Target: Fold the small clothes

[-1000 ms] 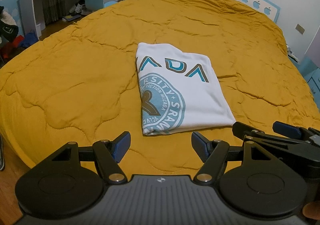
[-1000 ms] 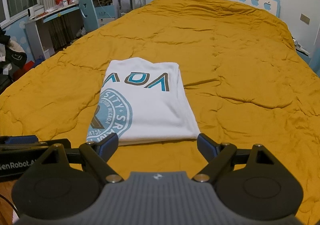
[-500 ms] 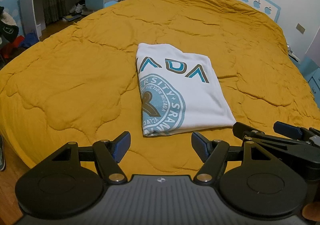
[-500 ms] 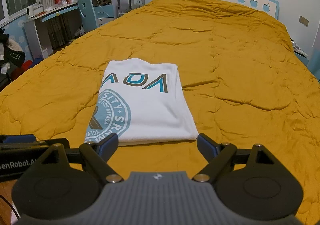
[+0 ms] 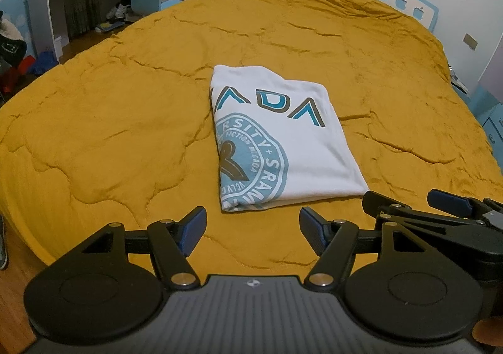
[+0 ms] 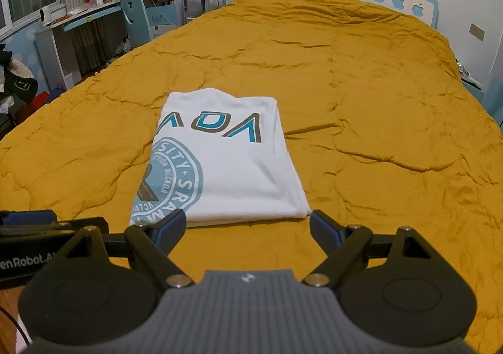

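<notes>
The T-shirt [image 5: 295, 146] is showing as soft white cloth, matt, with a flat teal and brown print. The quilt [image 5: 125, 121] is looking like thick mustard cloth, matt and puckered along its stitching. Both the left gripper [image 5: 253, 226] and the right gripper [image 6: 248, 229] are showing matt black plastic, blue pads [image 5: 191, 226], small shiny metal pins and ribbed grey bodies. The floor [image 5: 9, 288] is looking like smooth wood.

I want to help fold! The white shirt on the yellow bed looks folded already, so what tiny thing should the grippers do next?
Probably just back away a little. The white shirt lies as a neat rectangle on the yellow quilt, and the left gripper and right gripper are both open and holding nothing.
</notes>
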